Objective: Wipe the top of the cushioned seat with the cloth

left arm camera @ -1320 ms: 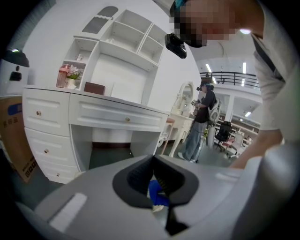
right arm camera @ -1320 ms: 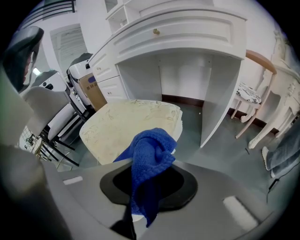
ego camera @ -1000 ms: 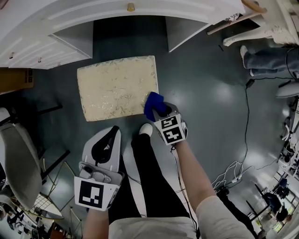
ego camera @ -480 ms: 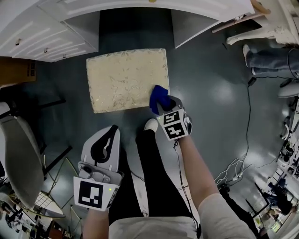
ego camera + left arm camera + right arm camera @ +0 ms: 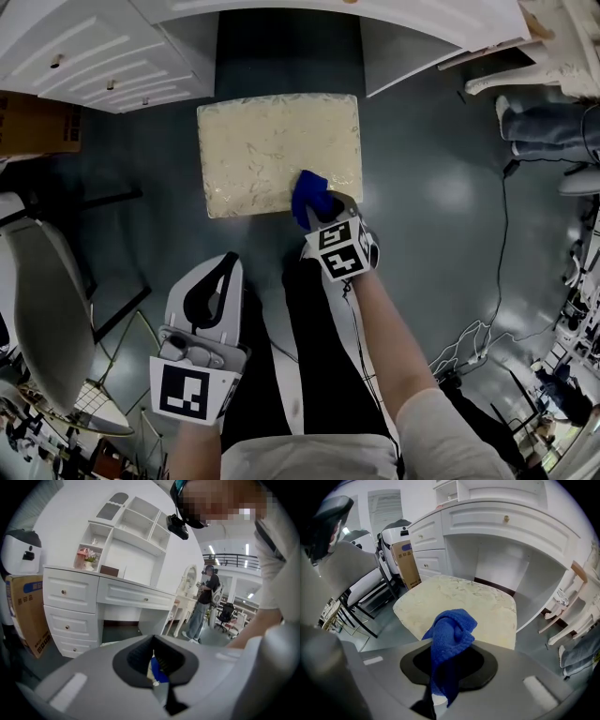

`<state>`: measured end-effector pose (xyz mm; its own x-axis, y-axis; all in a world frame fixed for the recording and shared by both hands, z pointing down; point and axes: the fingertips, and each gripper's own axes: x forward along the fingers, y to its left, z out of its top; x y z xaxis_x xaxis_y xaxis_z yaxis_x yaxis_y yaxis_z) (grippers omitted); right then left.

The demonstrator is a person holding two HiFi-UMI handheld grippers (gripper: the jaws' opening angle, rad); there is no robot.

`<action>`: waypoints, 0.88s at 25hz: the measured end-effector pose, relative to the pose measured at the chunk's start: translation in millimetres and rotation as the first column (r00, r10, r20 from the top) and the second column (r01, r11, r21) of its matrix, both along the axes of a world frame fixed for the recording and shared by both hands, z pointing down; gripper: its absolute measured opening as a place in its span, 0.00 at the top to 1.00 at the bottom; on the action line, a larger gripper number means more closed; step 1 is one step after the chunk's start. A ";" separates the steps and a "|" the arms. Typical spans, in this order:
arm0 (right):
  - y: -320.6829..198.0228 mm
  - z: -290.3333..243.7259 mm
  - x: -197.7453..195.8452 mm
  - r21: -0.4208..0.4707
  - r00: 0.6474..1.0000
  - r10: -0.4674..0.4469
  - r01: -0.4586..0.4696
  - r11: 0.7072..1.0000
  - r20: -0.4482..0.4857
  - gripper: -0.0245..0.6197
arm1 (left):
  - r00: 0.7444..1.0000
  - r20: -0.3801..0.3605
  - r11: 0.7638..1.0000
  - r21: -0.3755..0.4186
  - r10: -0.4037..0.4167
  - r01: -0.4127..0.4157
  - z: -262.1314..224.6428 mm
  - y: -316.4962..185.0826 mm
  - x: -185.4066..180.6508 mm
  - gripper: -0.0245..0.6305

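The cushioned seat [image 5: 279, 153] is a cream, patterned square on the dark floor in front of a white desk; the right gripper view shows it too [image 5: 478, 606]. A bunched blue cloth [image 5: 311, 197] rests on its near edge, right of middle. My right gripper [image 5: 319, 212] is shut on that cloth [image 5: 449, 641], which stands up between the jaws and hides their tips. My left gripper [image 5: 217, 274] hangs lower left, away from the seat, beside the person's leg. Its jaws [image 5: 157, 679] are shut with nothing in them.
The white desk with drawers [image 5: 112, 47] stands just behind the seat. A cardboard box [image 5: 37, 122] and a grey chair [image 5: 37, 309] are at the left. Cables [image 5: 487, 281] trail on the right floor. Another person's legs [image 5: 553, 131] show at far right.
My right gripper has carried the cloth leftward along the seat's near edge, from the right corner onto the cushion. The left gripper has stayed where it was.
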<state>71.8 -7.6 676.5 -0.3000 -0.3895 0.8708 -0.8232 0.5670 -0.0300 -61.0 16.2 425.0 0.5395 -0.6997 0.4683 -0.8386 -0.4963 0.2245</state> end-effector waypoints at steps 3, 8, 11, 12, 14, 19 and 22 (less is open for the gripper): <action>0.5 0.7 -13.2 -0.001 1.000 -0.005 0.005 1.000 -0.005 0.83 | 1.000 -0.006 1.000 0.020 -0.018 0.018 -2.0 -1.0 -16.0 0.96; -0.6 1.2 -30.6 0.001 1.000 -0.007 0.007 1.000 -0.011 0.83 | 0.999 -0.009 0.999 0.031 -0.036 0.036 -2.4 -2.3 -39.7 0.96; -1.2 1.3 -43.4 -0.002 1.000 -0.010 0.010 1.000 -0.016 0.83 | 0.999 -0.009 0.999 0.030 -0.040 0.040 -3.0 -2.9 -52.5 0.96; -1.3 1.0 -48.3 -0.003 1.000 -0.011 0.011 1.000 -0.016 0.82 | 0.999 -0.008 0.999 0.023 -0.040 0.041 -2.5 -1.8 -57.0 0.96; -1.8 0.3 -59.1 -0.002 1.000 -0.019 0.019 1.000 -0.016 0.83 | 0.999 -0.008 0.999 0.025 -0.046 0.046 -3.5 -1.9 -66.2 0.96; -3.9 0.3 -80.4 0.004 0.999 -0.029 0.029 1.000 -0.021 0.83 | 0.998 -0.010 0.997 0.036 -0.061 0.062 -5.0 -5.5 -86.2 0.96; -4.8 1.2 -89.2 0.006 0.999 -0.025 0.025 1.000 -0.023 0.83 | 0.998 -0.015 0.998 0.029 -0.062 0.062 -2.2 -4.8 -95.8 0.96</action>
<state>-17.4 -12.5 677.7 -0.2903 -0.3876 0.8749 -0.8090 0.5878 -0.0080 -156.8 11.4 422.8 0.5014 -0.7453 0.4395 -0.8646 -0.4502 0.2230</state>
